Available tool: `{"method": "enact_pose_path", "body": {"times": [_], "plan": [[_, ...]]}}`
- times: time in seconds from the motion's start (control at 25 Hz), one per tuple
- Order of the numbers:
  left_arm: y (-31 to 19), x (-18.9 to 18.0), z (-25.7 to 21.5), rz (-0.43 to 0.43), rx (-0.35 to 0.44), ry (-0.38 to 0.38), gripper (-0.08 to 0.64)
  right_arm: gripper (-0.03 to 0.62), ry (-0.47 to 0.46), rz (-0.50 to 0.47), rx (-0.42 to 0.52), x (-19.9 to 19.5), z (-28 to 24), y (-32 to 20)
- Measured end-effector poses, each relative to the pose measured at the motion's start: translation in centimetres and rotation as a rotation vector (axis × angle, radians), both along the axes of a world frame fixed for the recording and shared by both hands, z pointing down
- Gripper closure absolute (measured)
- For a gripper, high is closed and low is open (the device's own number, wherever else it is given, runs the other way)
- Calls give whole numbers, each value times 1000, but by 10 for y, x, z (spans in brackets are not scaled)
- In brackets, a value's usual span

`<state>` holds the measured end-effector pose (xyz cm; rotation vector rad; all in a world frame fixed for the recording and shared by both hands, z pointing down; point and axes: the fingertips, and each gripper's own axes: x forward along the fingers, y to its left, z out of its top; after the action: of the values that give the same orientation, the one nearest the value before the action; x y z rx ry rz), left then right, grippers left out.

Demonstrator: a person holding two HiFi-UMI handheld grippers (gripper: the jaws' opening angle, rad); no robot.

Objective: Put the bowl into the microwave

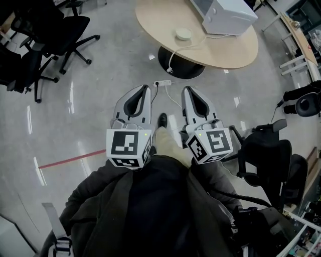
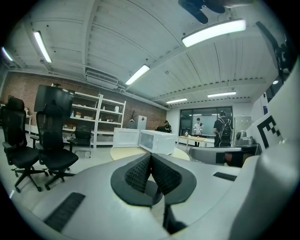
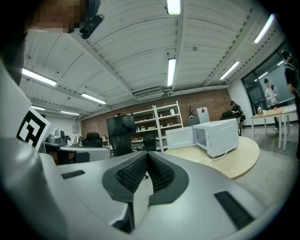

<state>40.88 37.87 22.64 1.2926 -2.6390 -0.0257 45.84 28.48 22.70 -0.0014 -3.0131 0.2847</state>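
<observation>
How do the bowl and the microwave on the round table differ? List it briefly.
Shape: the bowl is round and low; the microwave is a box.
Size: the bowl is far smaller than the microwave.
Place: in the head view the bowl sits left of the microwave, whose door stands open.
Both are white and stand on the round table.

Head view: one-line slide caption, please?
Left gripper and right gripper, shut and empty, point toward the table carrying bowl and microwave.
</observation>
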Motion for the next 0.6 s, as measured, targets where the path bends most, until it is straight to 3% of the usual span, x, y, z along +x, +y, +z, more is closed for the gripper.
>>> {"method": "enact_pose_path", "body": {"times": [0.36,0.6], "plan": [[-42,-61,28,-27,-72,46,551,586,20,-49,-50,-70,25,-32],[-100,-106,52,-9,-122,89,551,586,67,-101,-61,-120,50,-73]]}}
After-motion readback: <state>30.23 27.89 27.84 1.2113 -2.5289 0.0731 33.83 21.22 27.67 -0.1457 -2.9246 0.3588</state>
